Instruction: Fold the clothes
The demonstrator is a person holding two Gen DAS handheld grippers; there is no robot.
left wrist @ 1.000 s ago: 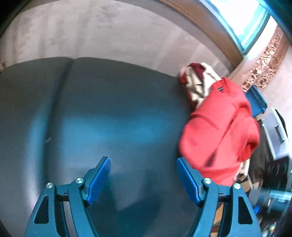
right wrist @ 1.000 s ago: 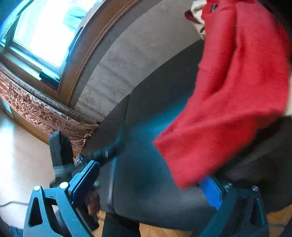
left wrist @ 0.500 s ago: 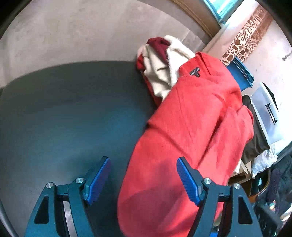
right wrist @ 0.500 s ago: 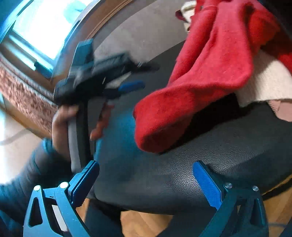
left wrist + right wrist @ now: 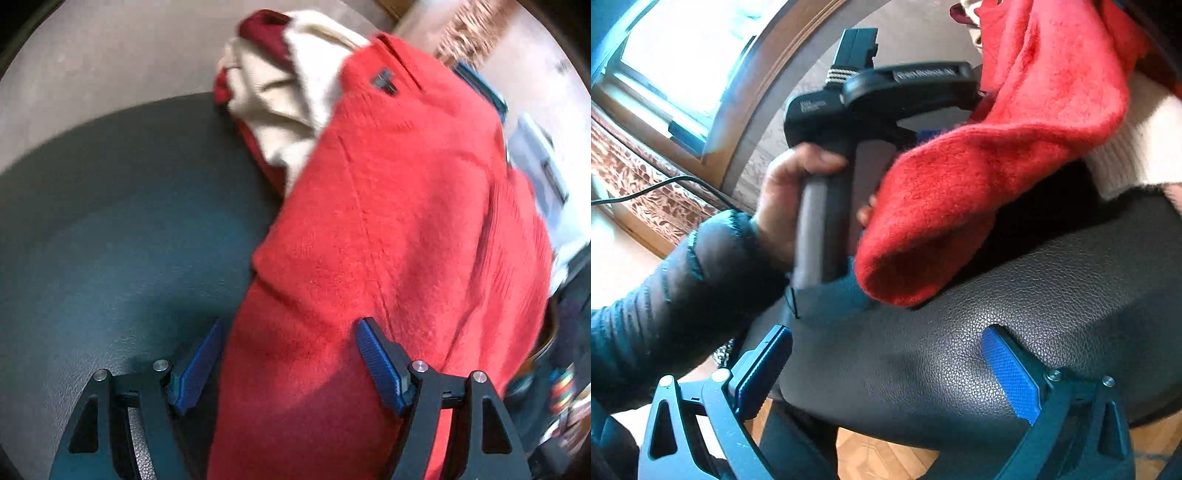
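The red sweater [image 5: 388, 240] lies draped over a heap of other clothes [image 5: 280, 96], cream and dark red, at the far right of a dark padded seat [image 5: 110, 240]; one lobe of it hangs down toward the near edge of the seat. In the left wrist view the left gripper [image 5: 288, 362] is pitched down over this lobe with its fingers [image 5: 376, 363] set wide, one on each side of the fabric; the pads do not press on it, so nothing is held. This stance suits a pinch on the near fold: the wide setting lets thick knit enter the gap before closing. In the right wrist view the right gripper [image 5: 886, 373] hangs over the bare near part of the seat, its fingers [image 5: 1012, 373] also wide and with nothing between them. It is probably kept low and clear so that it can take a second edge once the sweater is drawn out. The same view shows the person's hand [image 5: 786, 199] on the handle of the left gripper, just beside the hanging lobe. The open left area of the seat is the likely place for spreading. Folding has not begun: the sweater is bunched, and the next move calls for a firm grip on a single layer, since the heap beneath could be dragged along.
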